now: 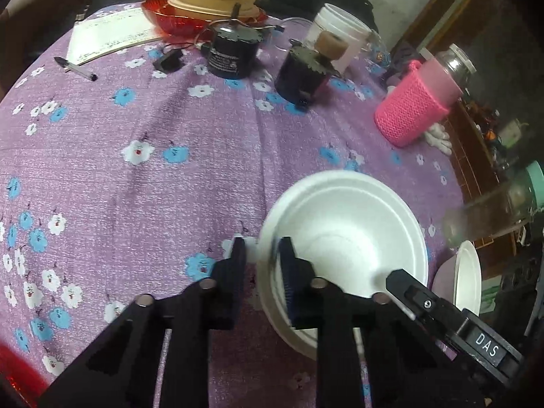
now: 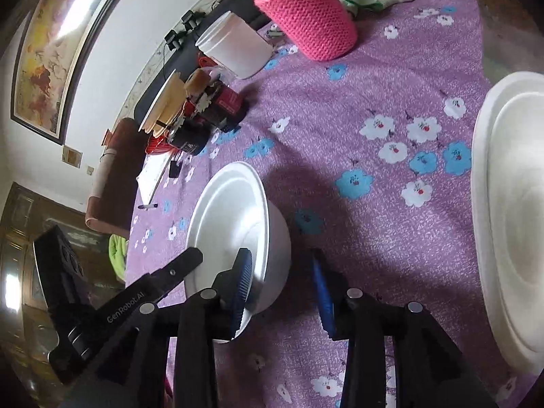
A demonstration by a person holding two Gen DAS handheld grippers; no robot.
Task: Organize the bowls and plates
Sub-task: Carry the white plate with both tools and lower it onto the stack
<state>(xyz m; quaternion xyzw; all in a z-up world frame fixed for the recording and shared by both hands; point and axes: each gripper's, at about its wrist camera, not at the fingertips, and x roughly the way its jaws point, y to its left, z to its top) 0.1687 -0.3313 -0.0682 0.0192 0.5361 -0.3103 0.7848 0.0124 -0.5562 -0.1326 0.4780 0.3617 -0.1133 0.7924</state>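
At 5 o'clock on cloth | left gripper [image 1: 261,248] pinches white bowl [image 1: 343,234] rim | right gripper [image 2: 282,265] stands half-open, bowl wall between its fingers, unpressed | next: lift toward stack at 12 o'clock

Left gripper [image 1: 261,248] angled steeply down, fingers closed together, right gripper [image 2: 282,261] fingers parted
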